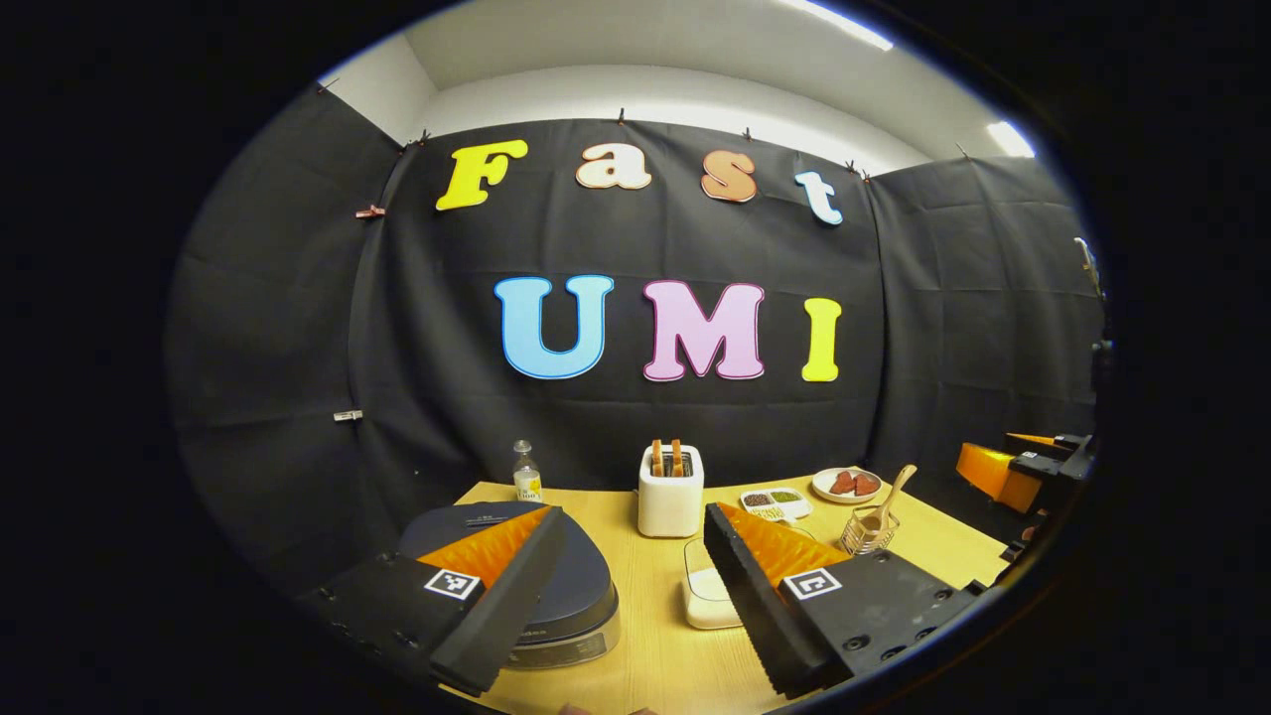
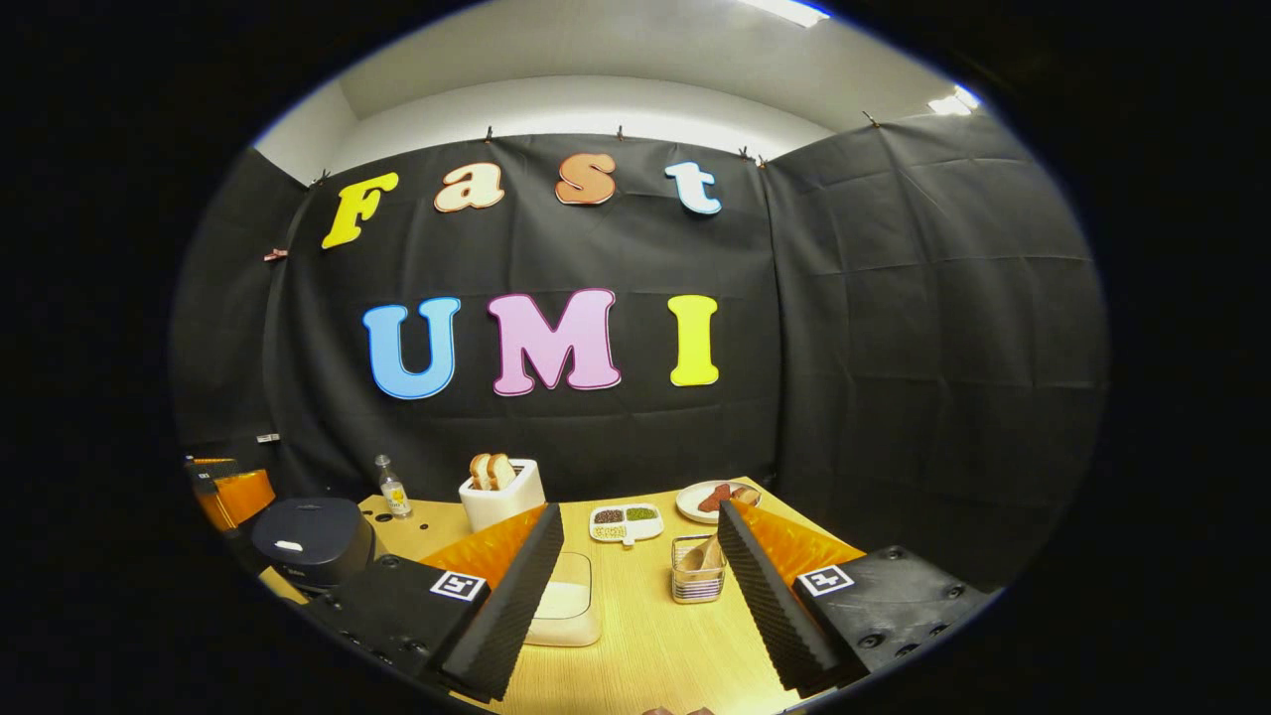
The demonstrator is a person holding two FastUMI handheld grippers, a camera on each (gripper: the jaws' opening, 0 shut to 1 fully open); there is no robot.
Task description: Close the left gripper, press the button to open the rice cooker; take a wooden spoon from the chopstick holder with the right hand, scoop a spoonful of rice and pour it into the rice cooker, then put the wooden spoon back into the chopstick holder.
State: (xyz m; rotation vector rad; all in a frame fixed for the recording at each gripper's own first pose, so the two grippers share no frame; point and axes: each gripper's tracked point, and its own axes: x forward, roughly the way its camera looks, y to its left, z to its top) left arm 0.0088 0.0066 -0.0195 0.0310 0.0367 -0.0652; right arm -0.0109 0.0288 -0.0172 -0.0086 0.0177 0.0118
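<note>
We see the left gripper (image 1: 633, 556) spread wide, holding nothing, above the table (image 1: 655, 655), the closed rice cooker (image 1: 556, 586) under its left finger; the right gripper (image 2: 640, 566) likewise gapes empty; the wooden spoon (image 1: 887, 501) stands in the chopstick holder (image 1: 870, 531), handle leaning up and right; a rice container (image 2: 566, 601) sits between the right gripper's fingers.

The table (image 2: 635, 636) is pale yellow wood grain. At nine o'clock in the right gripper view sits the dark navy cooker (image 2: 313, 541) — its lid plain, with one small white mark. The toaster (image 2: 501, 501) is white and holds tan bread. Both grippers' fingers (image 2: 501, 586) are black and ribbed with orange backs, each carrying a black-and-white square tag. The spoon (image 1: 889, 501) is light wood, in a wire holder (image 1: 869, 531).
</note>
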